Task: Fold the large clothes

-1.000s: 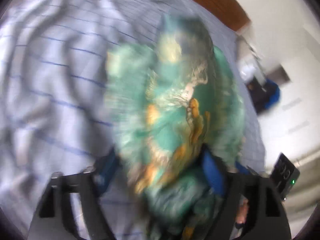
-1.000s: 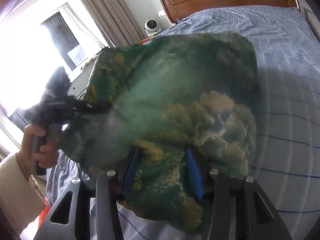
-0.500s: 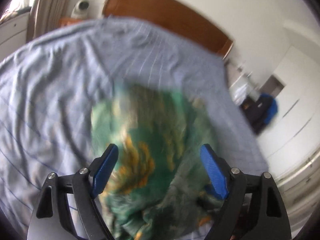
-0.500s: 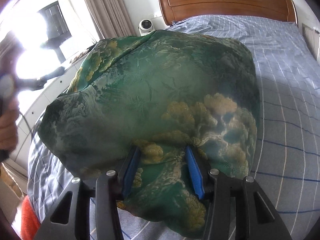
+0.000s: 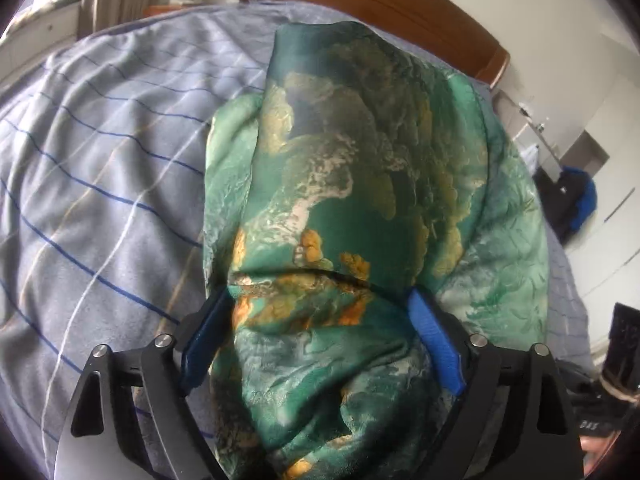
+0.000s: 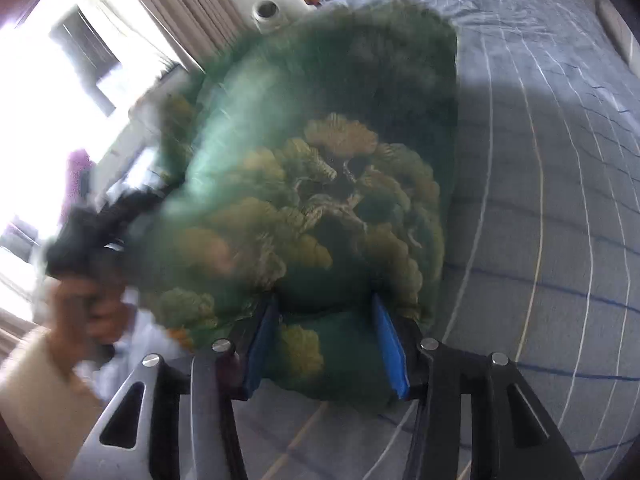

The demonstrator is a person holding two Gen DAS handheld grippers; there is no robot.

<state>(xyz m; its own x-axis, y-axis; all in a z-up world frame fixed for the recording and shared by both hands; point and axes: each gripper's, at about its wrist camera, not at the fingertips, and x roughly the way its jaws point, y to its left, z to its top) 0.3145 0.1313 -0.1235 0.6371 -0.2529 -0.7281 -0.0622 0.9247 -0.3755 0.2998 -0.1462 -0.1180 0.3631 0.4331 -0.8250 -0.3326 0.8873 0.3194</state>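
A large green garment with gold and cream landscape print (image 5: 360,184) hangs over the blue-checked bed (image 5: 100,208). In the left wrist view its bunched edge fills the wide gap between my left gripper's (image 5: 320,320) blue fingers (image 5: 434,340). In the right wrist view the same garment (image 6: 320,200) billows, blurred, and my right gripper (image 6: 326,328) is shut on its near edge. The left gripper and the hand that holds it show blurred at the left (image 6: 92,240).
A wooden headboard (image 5: 380,4) stands at the far end of the bed. A white camera (image 6: 268,12), curtains and a bright window (image 6: 60,80) lie to the left. A blue and black bag (image 5: 572,208) sits on the floor to the right.
My left gripper opened and lost the cloth half a second ago; now the cloth lies between its wide fingers again. The garment swung and billowed while the right gripper kept its hold.
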